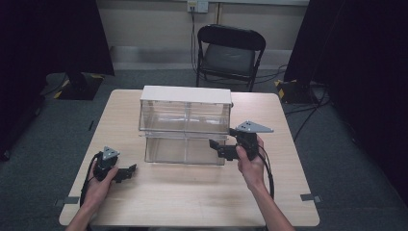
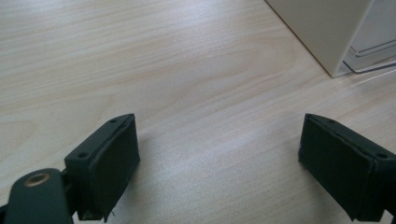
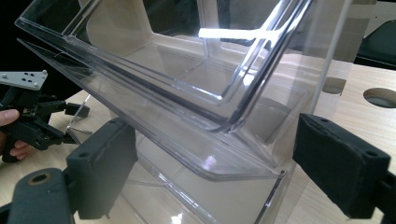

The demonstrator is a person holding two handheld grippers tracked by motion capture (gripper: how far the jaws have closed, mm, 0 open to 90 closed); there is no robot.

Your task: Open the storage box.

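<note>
A clear plastic drawer cabinet point(image 1: 185, 126) with a white top stands in the middle of the wooden table point(image 1: 192, 197). Its two tiers look empty. My right gripper point(image 1: 215, 147) is raised at the cabinet's front right corner, pointing left. In the right gripper view that gripper point(image 3: 215, 163) is open, and the upper drawer's clear front lip point(image 3: 187, 135) runs between the jaws without being pinched. My left gripper point(image 1: 131, 170) rests low near the table's front left, apart from the cabinet. It is open point(image 2: 219, 154) over bare wood, with the cabinet's white side wall point(image 2: 322, 32) ahead to its right.
A black folding chair point(image 1: 230, 53) stands behind the table. Dark curtains hang on both sides. Two round holes point(image 3: 380, 97) are cut in the tabletop beside the cabinet. Cables trail from both grippers toward the front edge. Bare wood lies in front of the cabinet.
</note>
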